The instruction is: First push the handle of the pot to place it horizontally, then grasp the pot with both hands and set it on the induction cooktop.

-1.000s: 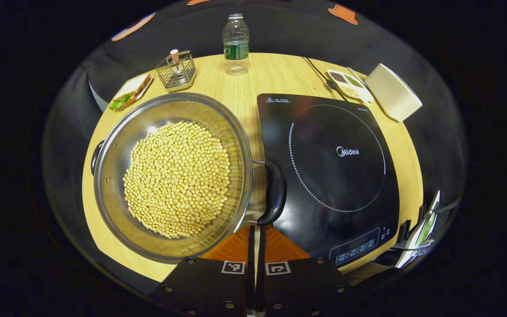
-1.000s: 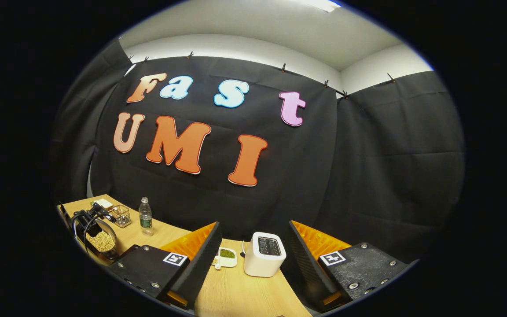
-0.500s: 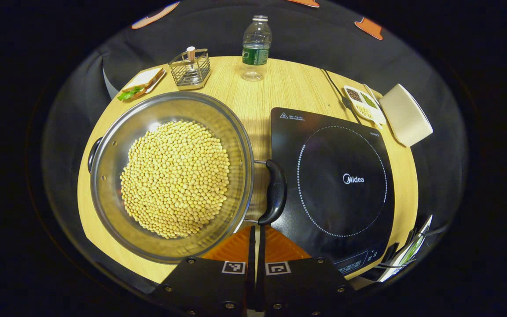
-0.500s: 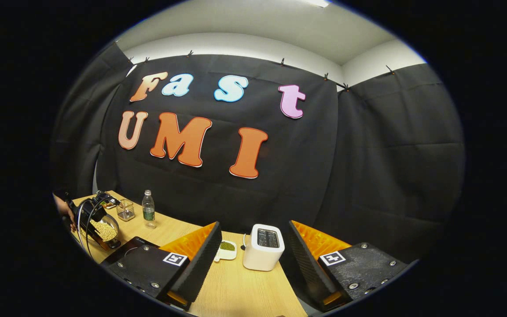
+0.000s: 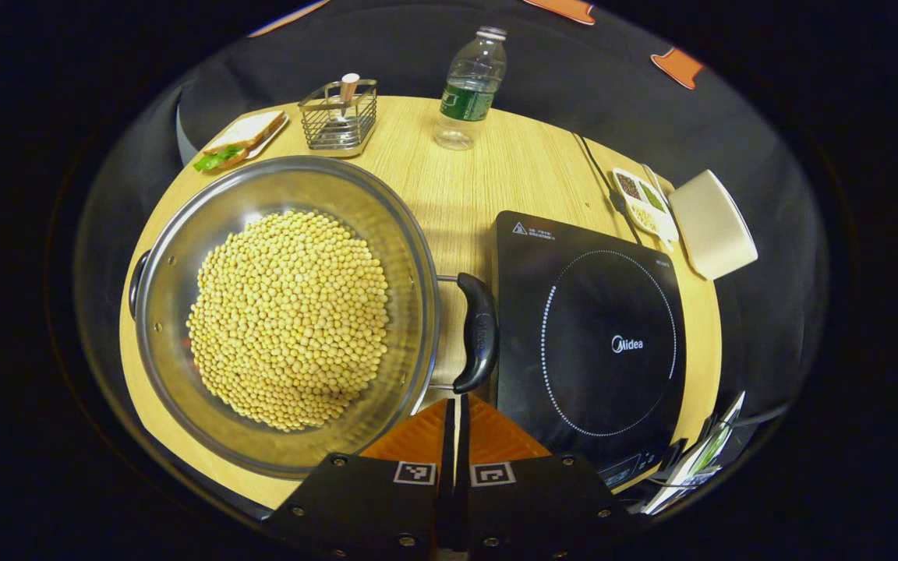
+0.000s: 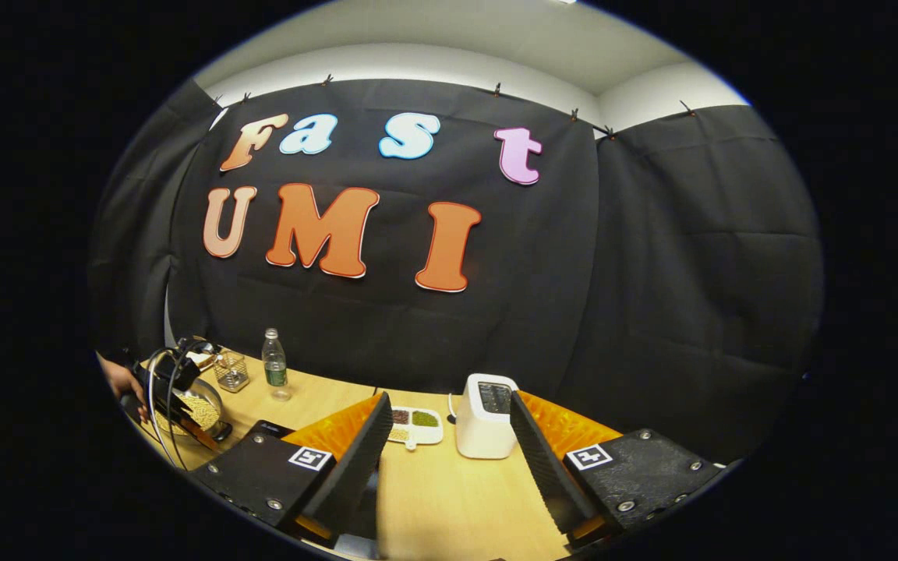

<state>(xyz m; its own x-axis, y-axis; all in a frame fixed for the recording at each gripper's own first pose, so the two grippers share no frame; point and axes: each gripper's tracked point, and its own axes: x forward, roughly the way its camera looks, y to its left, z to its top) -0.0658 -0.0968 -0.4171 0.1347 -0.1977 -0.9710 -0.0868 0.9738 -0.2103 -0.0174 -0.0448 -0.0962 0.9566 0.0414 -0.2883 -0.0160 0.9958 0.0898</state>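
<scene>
A steel pot (image 5: pixel 184 234) full of yellow soybeans sits on the left half of the wooden table. Its black right handle (image 5: pixel 479 333) points toward the black induction cooktop (image 5: pixel 597 343) beside it. A second handle (image 5: pixel 137 273) shows at the pot's far left rim. My left gripper (image 5: pixel 455 401) is shut with nothing in it, its tips just under the near end of the right handle; I cannot tell whether they touch. My right gripper (image 6: pixel 449 436) hangs open above the table's right end, far from the pot (image 6: pixel 193 409), facing the toaster.
At the back of the table stand a water bottle (image 5: pixel 468 89), a wire basket (image 5: pixel 338 117) and a plate with a sandwich (image 5: pixel 240 140). A seasoning tray (image 5: pixel 642 202) and a white toaster (image 5: pixel 710 226) sit beyond the cooktop. A hand (image 6: pixel 118 382) holds the left gripper.
The left gripper has crept forward and left, still shut; pot and cooktop slid down in its view. The right gripper swung a little, so the toaster moved between its fingers toward the right one.
</scene>
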